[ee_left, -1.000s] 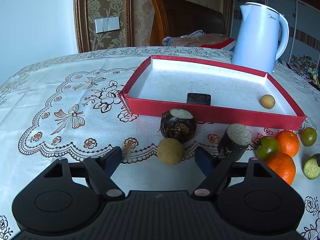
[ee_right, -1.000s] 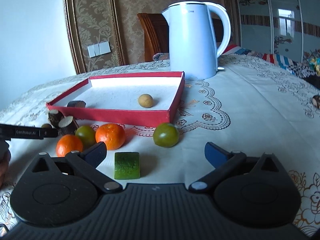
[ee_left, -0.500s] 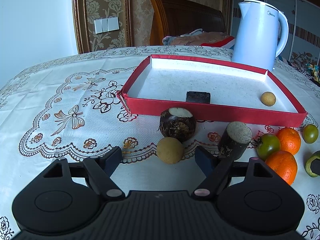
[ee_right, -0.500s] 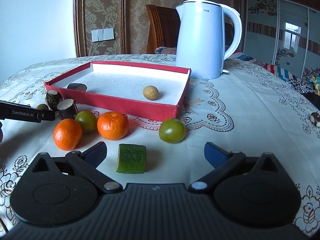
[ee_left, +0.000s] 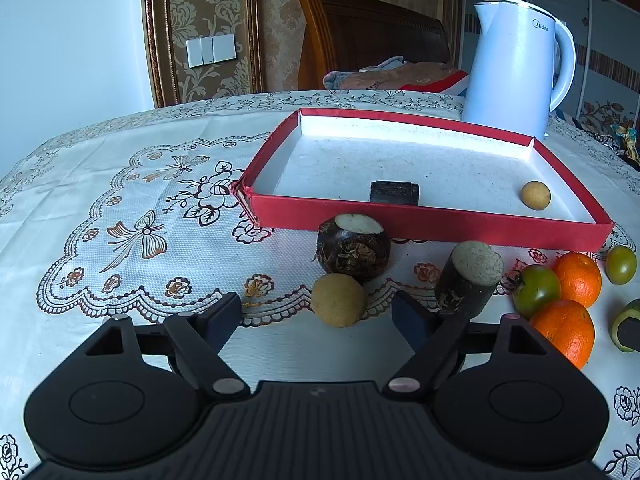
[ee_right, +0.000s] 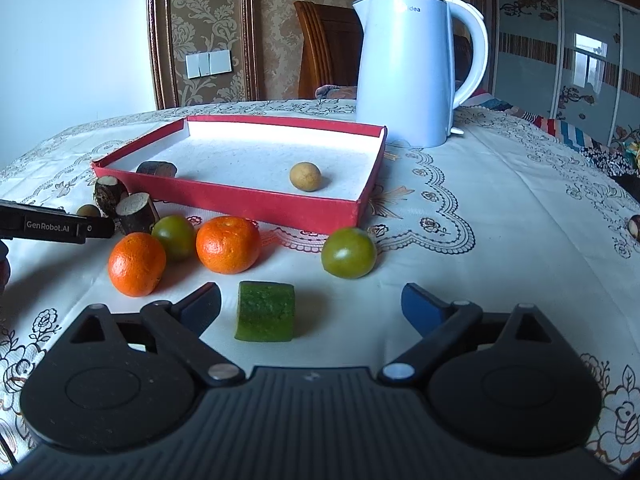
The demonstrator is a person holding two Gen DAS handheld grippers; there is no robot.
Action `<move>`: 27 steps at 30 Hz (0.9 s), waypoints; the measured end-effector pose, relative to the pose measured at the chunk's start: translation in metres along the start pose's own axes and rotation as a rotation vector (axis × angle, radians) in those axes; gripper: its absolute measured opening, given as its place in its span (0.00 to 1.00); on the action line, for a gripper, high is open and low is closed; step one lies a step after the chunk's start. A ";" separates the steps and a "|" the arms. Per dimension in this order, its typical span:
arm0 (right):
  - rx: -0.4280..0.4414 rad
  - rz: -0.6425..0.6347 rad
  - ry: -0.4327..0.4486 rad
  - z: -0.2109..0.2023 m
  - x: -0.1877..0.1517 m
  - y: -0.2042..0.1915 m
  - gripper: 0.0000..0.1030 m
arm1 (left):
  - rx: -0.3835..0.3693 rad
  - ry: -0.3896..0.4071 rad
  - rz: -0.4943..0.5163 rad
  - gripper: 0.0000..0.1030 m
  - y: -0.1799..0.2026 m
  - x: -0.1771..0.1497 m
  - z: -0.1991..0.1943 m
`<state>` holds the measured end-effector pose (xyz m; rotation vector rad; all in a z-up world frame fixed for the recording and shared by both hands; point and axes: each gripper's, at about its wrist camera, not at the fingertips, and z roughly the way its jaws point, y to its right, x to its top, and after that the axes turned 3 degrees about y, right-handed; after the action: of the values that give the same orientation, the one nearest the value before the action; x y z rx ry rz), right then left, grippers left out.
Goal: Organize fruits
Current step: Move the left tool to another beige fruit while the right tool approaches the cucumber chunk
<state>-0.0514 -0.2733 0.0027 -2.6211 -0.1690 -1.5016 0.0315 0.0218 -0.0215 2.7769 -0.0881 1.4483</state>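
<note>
My left gripper is open low over the tablecloth, and a tan round fruit lies between its fingertips, untouched. Just beyond stand two dark cut pieces. The red tray holds a dark piece and a tan fruit. My right gripper is open around a green block, which lies nearer its left finger. Ahead of it are two oranges and two green fruits.
A white kettle stands behind the tray's far right corner. The left gripper's finger reaches in at the left edge of the right wrist view. A wooden chair back rises beyond the table.
The right wrist view has rolled level, and the green block now sits further in between its fingers. The left gripper and its tan fruit have not moved.
</note>
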 end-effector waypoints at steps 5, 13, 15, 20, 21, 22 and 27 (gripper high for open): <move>0.006 0.013 -0.018 0.003 0.000 0.002 0.97 | -0.005 0.004 -0.005 0.80 -0.001 0.000 0.000; 0.024 0.039 -0.020 0.004 0.000 0.006 1.00 | -0.022 0.015 0.019 0.74 0.002 -0.002 -0.004; 0.026 0.042 -0.021 0.004 0.000 0.006 1.00 | -0.035 0.030 0.021 0.63 0.002 -0.002 -0.007; 0.027 0.044 -0.022 0.004 0.000 0.006 1.00 | -0.081 0.049 0.096 0.54 0.016 -0.005 -0.011; 0.026 0.045 -0.021 0.004 0.000 0.006 1.00 | -0.079 0.033 0.097 0.54 0.018 -0.004 -0.008; 0.025 0.045 -0.021 0.004 0.000 0.006 1.00 | -0.088 0.029 0.084 0.54 0.016 -0.004 -0.008; 0.022 0.044 -0.026 0.005 0.000 0.005 1.00 | -0.086 0.028 0.072 0.54 0.014 -0.003 -0.007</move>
<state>-0.0462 -0.2779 0.0002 -2.6101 -0.1290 -1.4448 0.0230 0.0087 -0.0201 2.7108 -0.2467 1.4611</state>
